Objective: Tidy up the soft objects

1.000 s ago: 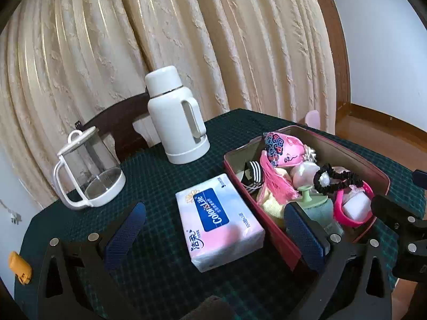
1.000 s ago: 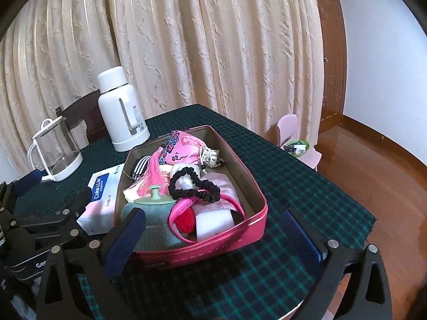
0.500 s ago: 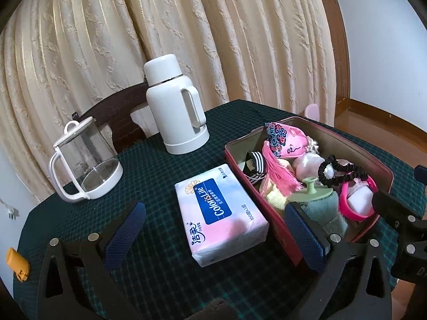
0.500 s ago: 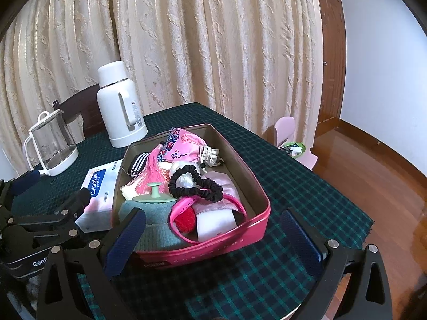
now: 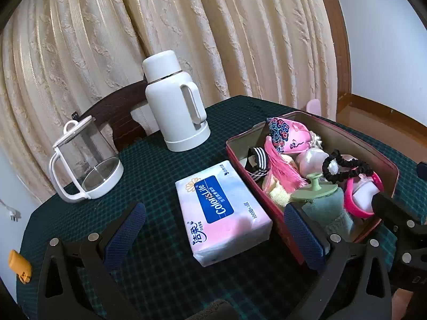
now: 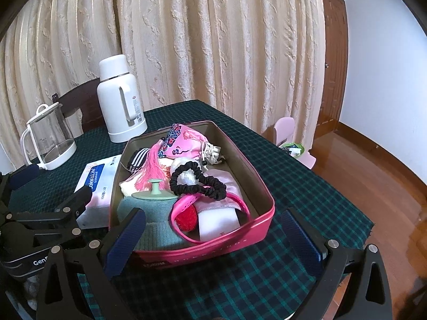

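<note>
Above the green-checked table [image 6: 267, 280] we hold both grippers wide apart and empty, the right gripper [image 6: 210, 236] seemingly lined up on the pink tin [image 6: 226, 242] of soft things, the left gripper [image 5: 213, 236] over the tissue pack [image 5: 222, 210].

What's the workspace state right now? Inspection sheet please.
Surface: table under dark green plaid cloth.
Job's things: pink tin heaped with soft items; black scrunchie on top; tissue pack lies beside the tin.
Clutter: white thermos, glass kettle, both upright.
Grippers: left gripper open, empty, facing the tissue pack; right gripper open, empty, facing the tin.
Cables: nothing seen.
Surroundings: cream curtain, dark wooden chair, wood floor.
</note>
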A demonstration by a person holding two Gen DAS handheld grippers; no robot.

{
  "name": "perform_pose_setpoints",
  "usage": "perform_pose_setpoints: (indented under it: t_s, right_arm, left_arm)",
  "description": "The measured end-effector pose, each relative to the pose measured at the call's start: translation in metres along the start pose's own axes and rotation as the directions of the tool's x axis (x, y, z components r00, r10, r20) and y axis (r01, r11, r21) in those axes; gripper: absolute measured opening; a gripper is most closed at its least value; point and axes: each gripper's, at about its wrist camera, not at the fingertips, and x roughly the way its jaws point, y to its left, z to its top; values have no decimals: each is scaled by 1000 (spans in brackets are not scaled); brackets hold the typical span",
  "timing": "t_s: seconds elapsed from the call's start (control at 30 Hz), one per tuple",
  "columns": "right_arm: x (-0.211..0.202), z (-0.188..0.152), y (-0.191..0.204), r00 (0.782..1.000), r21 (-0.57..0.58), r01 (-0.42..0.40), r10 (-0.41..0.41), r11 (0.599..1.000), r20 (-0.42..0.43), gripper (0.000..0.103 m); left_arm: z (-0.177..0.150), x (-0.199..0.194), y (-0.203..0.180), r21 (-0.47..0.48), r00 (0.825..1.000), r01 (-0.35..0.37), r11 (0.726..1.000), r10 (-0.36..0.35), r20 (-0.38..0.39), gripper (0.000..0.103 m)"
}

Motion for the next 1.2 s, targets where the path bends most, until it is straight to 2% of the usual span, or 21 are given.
perform_pose_setpoints:
  t_s: [0.73, 1.2]
  right_arm:
    - [2, 0, 2, 1000, -1, 0, 0, 1000, 0, 103]
    - [4, 0, -2, 1000, 4, 1, -1, 1000, -1, 103]
  left_arm:
    - [1, 6, -1, 10, 1000, -11, 1000, 11, -17, 103]
    - [3, 7, -7, 48, 1000, -6, 999, 6, -11, 103]
